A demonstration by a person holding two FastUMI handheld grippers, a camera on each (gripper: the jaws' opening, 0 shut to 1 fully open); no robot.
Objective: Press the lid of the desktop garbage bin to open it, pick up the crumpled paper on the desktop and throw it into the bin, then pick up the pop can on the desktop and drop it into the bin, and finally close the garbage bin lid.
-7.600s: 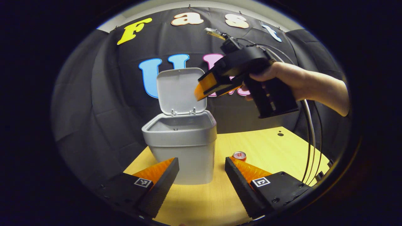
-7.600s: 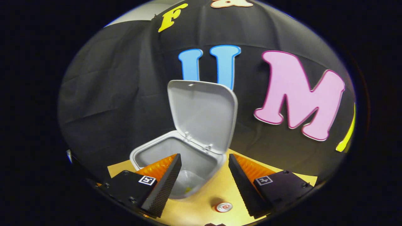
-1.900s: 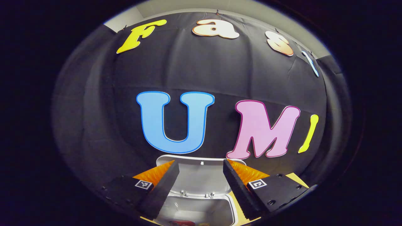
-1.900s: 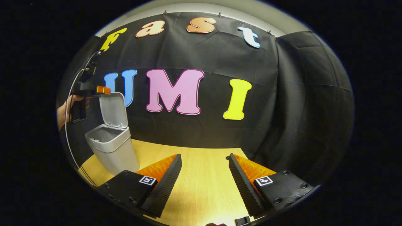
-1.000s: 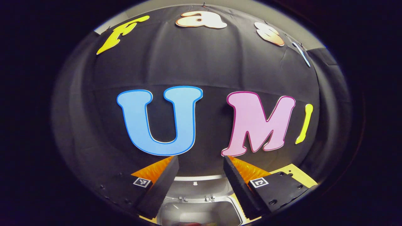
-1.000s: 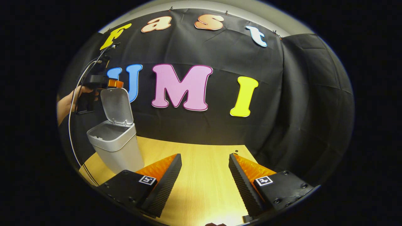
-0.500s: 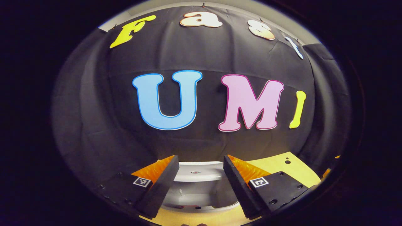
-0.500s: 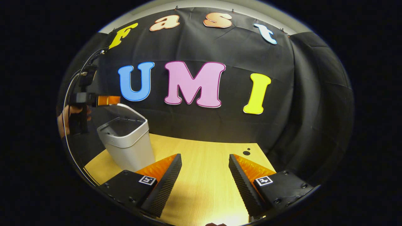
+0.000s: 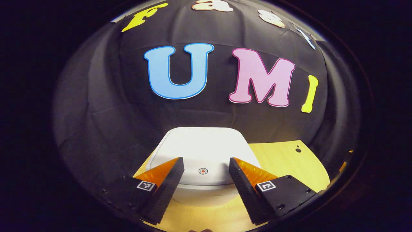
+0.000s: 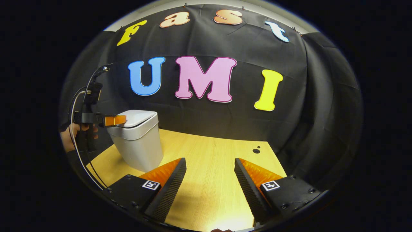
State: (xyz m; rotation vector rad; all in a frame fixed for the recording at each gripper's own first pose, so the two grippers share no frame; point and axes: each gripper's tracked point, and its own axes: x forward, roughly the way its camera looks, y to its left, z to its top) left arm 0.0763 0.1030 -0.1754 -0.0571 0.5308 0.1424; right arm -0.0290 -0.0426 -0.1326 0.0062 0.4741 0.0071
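Bin lid is down flat on the bin, seam closed all round as far as we see. Lid is pale, glossy, rounded-rectangle, with a small red ring-and-dot mark near its front edge. Bin body is light grey, tapering toward the base, with a wider band under the lid.

In the right gripper view the bin stands upright on the far left part of the bench, close to the black cloth wall. We can't see inside it.

Left claw: we see its fingers spread apart, nothing between them, tips over the front edge of the lid with the red mark in the gap. In the right gripper view the same claw sits level at the lid's front edge, at or touching it; we can't tell contact. A hand holds its handle, cables looping up behind and down past the bench edge.

Right claw: fingers spread apart, gripping nothing, over bare bench well to the right of the bin.

Bench is light wood-grain; two small dark holes near its far right corner.
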